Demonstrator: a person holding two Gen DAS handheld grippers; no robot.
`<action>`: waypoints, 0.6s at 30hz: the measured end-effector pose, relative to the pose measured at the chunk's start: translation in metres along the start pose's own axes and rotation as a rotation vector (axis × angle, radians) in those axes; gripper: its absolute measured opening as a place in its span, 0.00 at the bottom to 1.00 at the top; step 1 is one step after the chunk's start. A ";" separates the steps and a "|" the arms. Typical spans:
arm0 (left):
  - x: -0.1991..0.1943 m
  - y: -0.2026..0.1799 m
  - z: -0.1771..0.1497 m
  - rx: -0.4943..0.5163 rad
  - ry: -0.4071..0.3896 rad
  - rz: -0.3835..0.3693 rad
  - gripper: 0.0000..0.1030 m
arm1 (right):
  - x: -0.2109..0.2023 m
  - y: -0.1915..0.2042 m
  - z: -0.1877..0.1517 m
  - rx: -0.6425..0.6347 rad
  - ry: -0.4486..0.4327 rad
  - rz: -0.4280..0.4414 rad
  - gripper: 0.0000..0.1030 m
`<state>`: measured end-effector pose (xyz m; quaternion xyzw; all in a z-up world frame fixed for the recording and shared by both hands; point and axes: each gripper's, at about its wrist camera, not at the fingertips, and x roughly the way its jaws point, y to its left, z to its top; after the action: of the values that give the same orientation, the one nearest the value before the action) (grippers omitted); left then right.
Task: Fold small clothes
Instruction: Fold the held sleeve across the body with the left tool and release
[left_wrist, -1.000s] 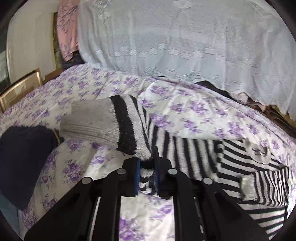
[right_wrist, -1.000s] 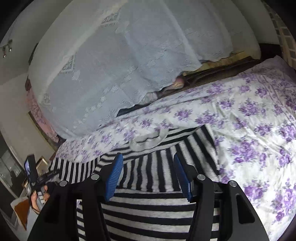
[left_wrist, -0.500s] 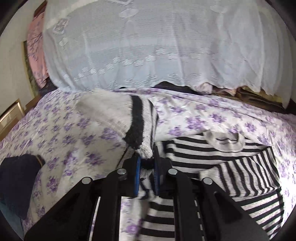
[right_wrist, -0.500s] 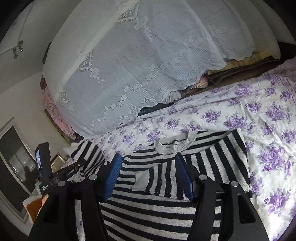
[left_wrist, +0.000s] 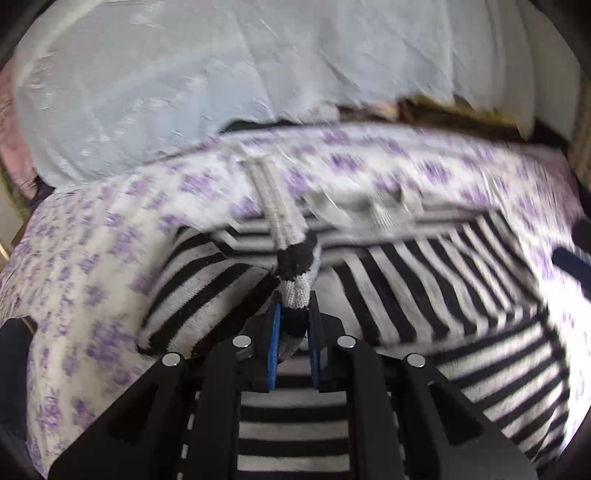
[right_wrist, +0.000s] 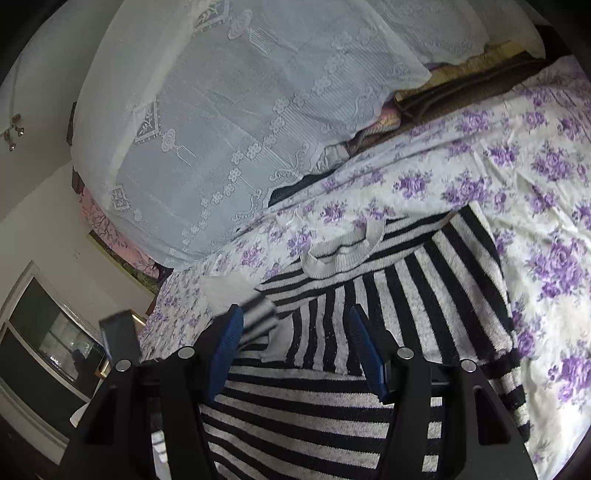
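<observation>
L claw (left_wrist: 293, 345) pinches sweater (right_wrist: 388, 295) sleeve (left_wrist: 291, 273) over the bed (right_wrist: 517, 177); R claw (right_wrist: 295, 347) open, empty, above sweater.

left gripper (left_wrist: 293, 325) | fingers clamp sleeve cuff (left_wrist: 295, 291) | over striped sweater (left_wrist: 424, 295)

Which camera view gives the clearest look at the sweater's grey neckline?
The right wrist view: the grey neckline lies sharp and unobstructed on the floral bedsheet. In the left wrist view it is smeared by motion blur.
</observation>
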<state>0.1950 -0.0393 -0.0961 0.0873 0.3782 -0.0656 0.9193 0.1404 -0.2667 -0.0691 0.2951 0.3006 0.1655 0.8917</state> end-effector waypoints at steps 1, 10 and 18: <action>0.004 -0.004 -0.004 0.010 0.013 -0.001 0.13 | 0.002 0.000 -0.001 0.003 0.009 -0.001 0.58; -0.019 0.006 -0.029 0.047 -0.029 -0.016 0.66 | 0.033 -0.003 -0.021 0.022 0.123 0.013 0.58; -0.021 0.078 -0.042 -0.054 -0.023 0.121 0.73 | 0.055 -0.002 -0.035 0.076 0.205 0.061 0.58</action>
<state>0.1662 0.0471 -0.1016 0.0846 0.3633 -0.0006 0.9278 0.1605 -0.2277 -0.1171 0.3190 0.3872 0.2101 0.8392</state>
